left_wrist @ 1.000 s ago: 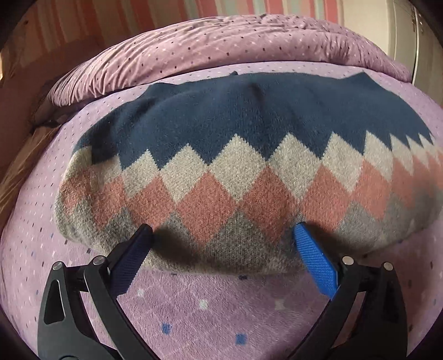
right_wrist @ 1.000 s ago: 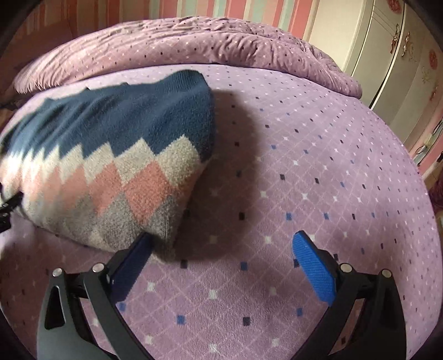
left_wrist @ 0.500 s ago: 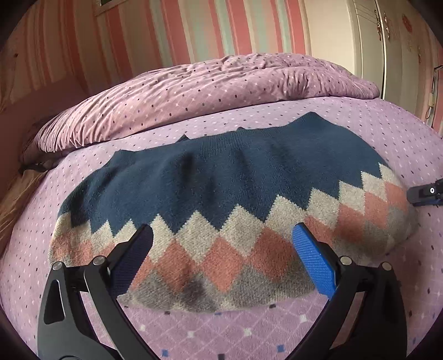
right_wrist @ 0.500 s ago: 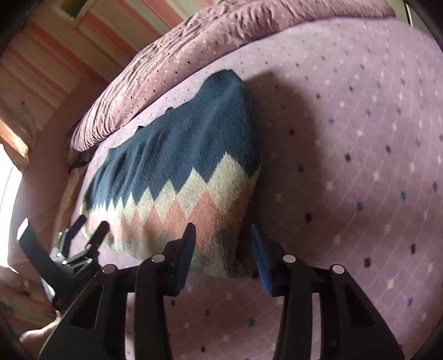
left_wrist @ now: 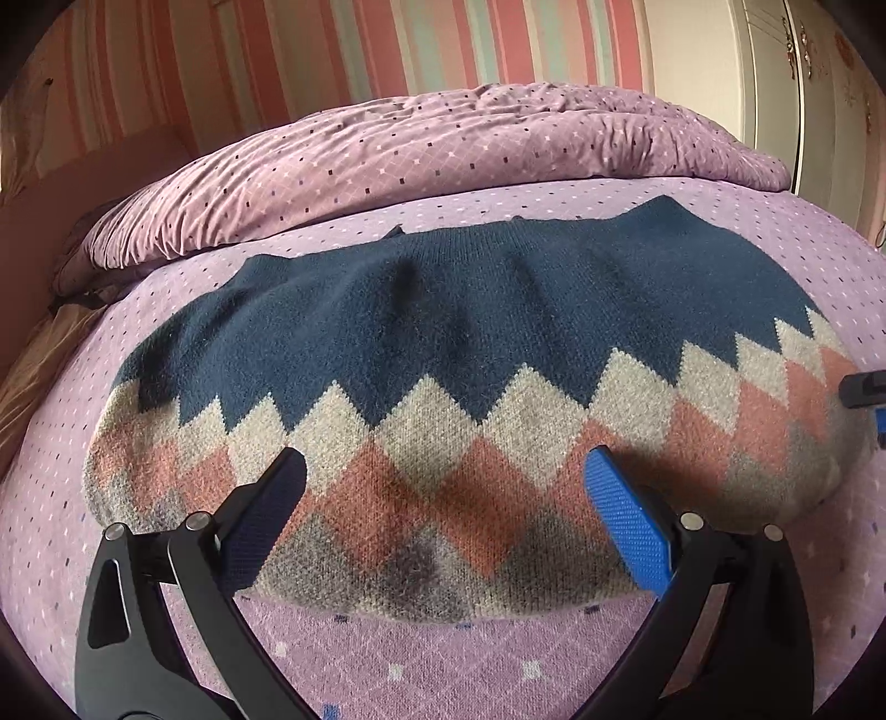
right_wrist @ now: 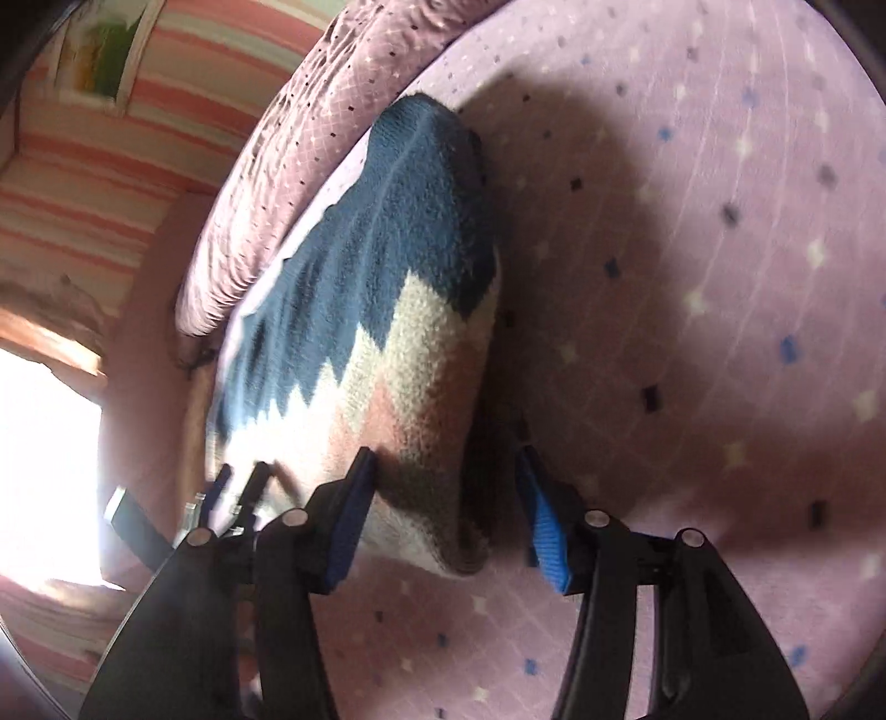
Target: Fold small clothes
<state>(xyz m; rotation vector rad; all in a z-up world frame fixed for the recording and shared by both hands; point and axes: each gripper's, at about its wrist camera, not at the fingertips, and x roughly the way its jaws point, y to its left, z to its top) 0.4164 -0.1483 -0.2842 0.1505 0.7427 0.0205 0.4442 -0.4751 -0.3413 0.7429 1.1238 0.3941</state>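
Note:
A knitted sweater point(left_wrist: 443, 354), navy above with cream, salmon and grey diamonds below, lies folded flat on the purple dotted bed sheet point(left_wrist: 421, 659). My left gripper point(left_wrist: 443, 498) is open and empty, hovering over the sweater's near edge. My right gripper point(right_wrist: 443, 498) is rolled sideways and open, its jaws straddling the sweater's point(right_wrist: 398, 310) near right corner without closing on it. The right gripper's tip point(left_wrist: 864, 387) shows at the right edge of the left wrist view. The left gripper point(right_wrist: 232, 498) shows at the sweater's far end in the right wrist view.
A rolled purple duvet point(left_wrist: 432, 149) lies along the far side of the bed. A striped wall point(left_wrist: 387, 50) stands behind it, and a white wardrobe point(left_wrist: 803, 83) at the right. Bare sheet point(right_wrist: 720, 277) stretches to the sweater's right.
My right gripper has rolled further sideways and moved in onto the sweater's right corner, its jaws opening wider. My left gripper has come closer and lower over the near edge, still open.

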